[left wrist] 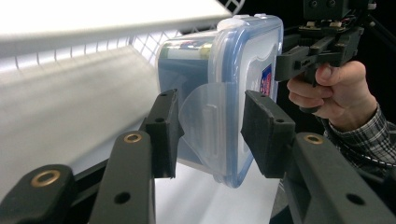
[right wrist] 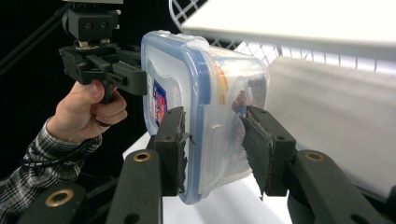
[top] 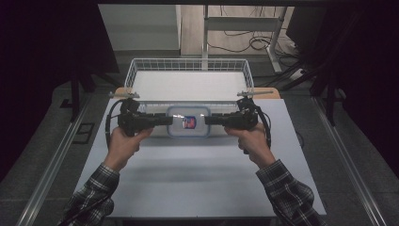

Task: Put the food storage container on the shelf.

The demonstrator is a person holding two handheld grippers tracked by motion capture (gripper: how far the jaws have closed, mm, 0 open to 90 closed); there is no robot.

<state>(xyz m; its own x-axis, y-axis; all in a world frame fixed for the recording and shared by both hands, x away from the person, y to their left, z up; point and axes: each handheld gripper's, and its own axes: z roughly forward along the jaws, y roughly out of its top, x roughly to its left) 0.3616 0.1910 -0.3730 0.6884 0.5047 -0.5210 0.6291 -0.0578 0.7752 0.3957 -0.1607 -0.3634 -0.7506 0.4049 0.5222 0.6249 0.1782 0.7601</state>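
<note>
A clear plastic food container (top: 188, 121) with a blue-rimmed lid and a red-and-blue label hangs between my two grippers, just in front of the wire basket. My left gripper (top: 170, 120) holds its left end and my right gripper (top: 207, 120) its right end. In the left gripper view the jaws (left wrist: 210, 121) clamp the translucent latch flap of the container (left wrist: 233, 70). In the right gripper view the jaws (right wrist: 212, 135) grip the opposite flap of the container (right wrist: 187, 79). Some contents show dimly through the wall.
A white wire basket (top: 188, 60) with a pale liner stands at the table's far edge, right behind the container. The white tabletop (top: 188, 179) stretches toward the person. Dark floor, rails and table legs surround the table; cables lie on the floor beyond.
</note>
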